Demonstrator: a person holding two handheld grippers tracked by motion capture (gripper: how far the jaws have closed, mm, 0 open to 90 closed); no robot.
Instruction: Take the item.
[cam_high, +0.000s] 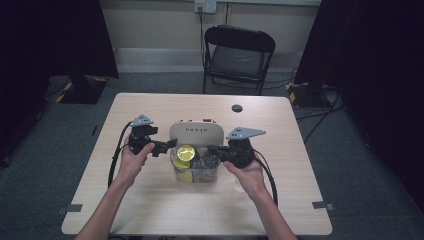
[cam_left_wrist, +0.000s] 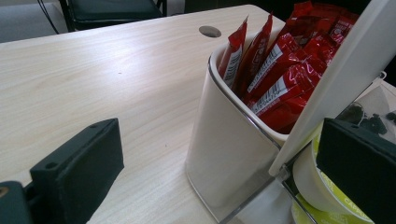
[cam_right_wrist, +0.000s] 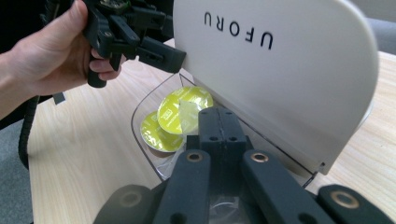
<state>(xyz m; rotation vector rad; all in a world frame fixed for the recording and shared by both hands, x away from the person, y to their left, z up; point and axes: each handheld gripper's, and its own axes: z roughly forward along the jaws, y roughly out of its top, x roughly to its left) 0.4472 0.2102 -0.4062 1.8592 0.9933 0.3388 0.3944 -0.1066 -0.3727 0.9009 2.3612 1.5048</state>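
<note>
Left gripper view: red sachets (cam_left_wrist: 280, 79) behind divider; left hand-held gripper (cam_left_wrist: 224, 168) spread, right hand-held gripper (cam_right_wrist: 220, 122) pressed closed.

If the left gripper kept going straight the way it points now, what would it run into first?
Probably the slanted white lid of the white organiser box, with a yellow-green-topped capsule beneath; its right jaw already sits there, though depth is unclear.

A cream organizer (cam_high: 196, 131) stands mid-surface (cam_high: 150, 205), red sachets (cam_left_wrist: 280, 79) behind, yellow-lidded pods (cam_right_wrist: 180, 112) in its clear front tray.
</note>
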